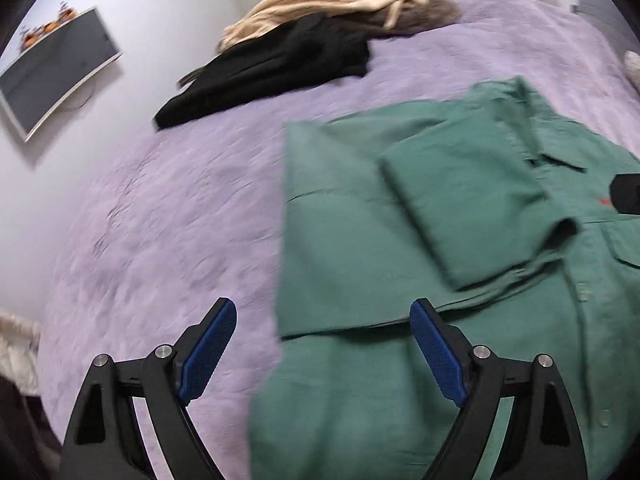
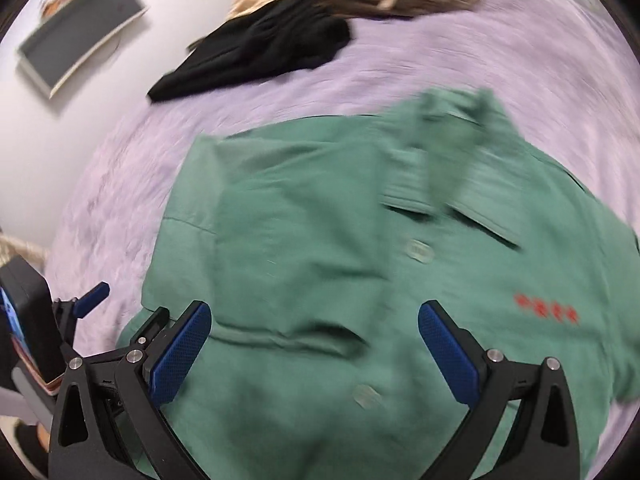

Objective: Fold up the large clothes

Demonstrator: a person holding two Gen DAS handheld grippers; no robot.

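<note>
A green button-up shirt (image 1: 400,240) lies front up on the purple bedspread (image 1: 160,208), one sleeve (image 1: 460,200) folded across its chest. My left gripper (image 1: 324,308) hangs open above the shirt's left edge, with nothing between its blue pads (image 1: 208,352). In the right wrist view the shirt (image 2: 300,240) fills the middle, showing its collar (image 2: 440,184), buttons and red chest lettering (image 2: 546,306). My right gripper (image 2: 316,312) stands open over the button row, holding nothing. The left gripper (image 2: 132,300) shows at the lower left, by the shirt's edge.
A black garment (image 1: 272,72) and a beige one (image 1: 332,4) are piled at the far side of the bed. A grey flat panel (image 1: 56,68) hangs on the white wall to the left. Pale fabric (image 1: 16,344) lies off the bed's near left corner.
</note>
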